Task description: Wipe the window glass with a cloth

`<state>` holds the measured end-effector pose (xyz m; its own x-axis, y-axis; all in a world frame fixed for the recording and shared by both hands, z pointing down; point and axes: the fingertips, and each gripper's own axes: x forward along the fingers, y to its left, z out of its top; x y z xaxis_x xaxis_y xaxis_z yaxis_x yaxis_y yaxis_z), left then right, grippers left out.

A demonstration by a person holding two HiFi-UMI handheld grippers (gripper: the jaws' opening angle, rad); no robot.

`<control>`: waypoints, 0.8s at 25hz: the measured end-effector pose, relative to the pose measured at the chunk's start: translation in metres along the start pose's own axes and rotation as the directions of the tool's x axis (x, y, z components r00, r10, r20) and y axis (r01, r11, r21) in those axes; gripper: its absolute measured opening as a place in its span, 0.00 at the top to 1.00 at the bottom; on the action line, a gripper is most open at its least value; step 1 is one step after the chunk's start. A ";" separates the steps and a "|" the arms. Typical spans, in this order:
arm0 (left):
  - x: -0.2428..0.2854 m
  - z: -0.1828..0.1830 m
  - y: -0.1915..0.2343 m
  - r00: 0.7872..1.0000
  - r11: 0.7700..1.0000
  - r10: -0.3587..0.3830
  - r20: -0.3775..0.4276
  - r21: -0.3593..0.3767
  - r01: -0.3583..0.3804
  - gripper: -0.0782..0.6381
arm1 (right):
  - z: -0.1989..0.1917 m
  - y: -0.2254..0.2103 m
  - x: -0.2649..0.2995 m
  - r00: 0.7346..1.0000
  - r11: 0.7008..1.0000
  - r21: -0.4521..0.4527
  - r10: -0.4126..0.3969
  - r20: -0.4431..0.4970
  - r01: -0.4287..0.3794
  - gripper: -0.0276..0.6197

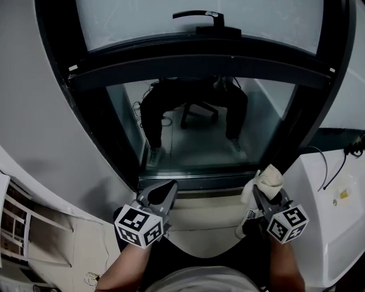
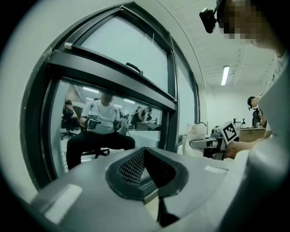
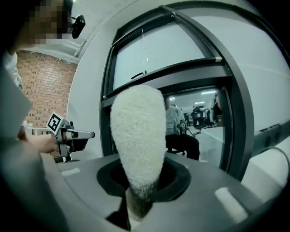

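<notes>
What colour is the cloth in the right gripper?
The cloth is off-white and fluffy; the right gripper view shows it best.

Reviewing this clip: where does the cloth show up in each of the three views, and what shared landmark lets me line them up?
Head view: the cloth is at lower right, sticking out of the right gripper.
Left gripper view: small, right of centre, at the other gripper's tip.
Right gripper view: dead centre, clamped upright between the jaws.
Shared landmark: the window handle above the crossbar.
</notes>
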<state>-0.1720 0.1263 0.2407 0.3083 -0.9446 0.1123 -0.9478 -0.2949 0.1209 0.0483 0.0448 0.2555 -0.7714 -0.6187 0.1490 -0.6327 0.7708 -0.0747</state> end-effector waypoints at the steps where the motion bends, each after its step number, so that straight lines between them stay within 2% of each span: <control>1: 0.000 -0.001 0.000 1.000 1.000 -0.001 0.000 -0.003 0.001 0.87 | 0.002 -0.001 -0.001 1.000 1.000 -0.001 -0.003 0.000 0.003 0.83; 8: 0.000 -0.002 0.000 1.000 1.000 0.000 0.006 0.000 0.000 0.87 | 0.016 0.001 -0.001 1.000 1.000 -0.025 -0.014 0.011 0.015 0.83; 20: 0.001 -0.002 -0.008 1.000 1.000 -0.023 0.011 -0.001 0.023 0.87 | 0.012 0.017 0.001 1.000 0.999 -0.045 0.012 -0.006 -0.013 0.83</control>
<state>-0.1642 0.1277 0.2415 0.3293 -0.9391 0.0987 -0.9403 -0.3166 0.1245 0.0364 0.0552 0.2422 -0.7787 -0.6083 0.1535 -0.6192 0.7846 -0.0322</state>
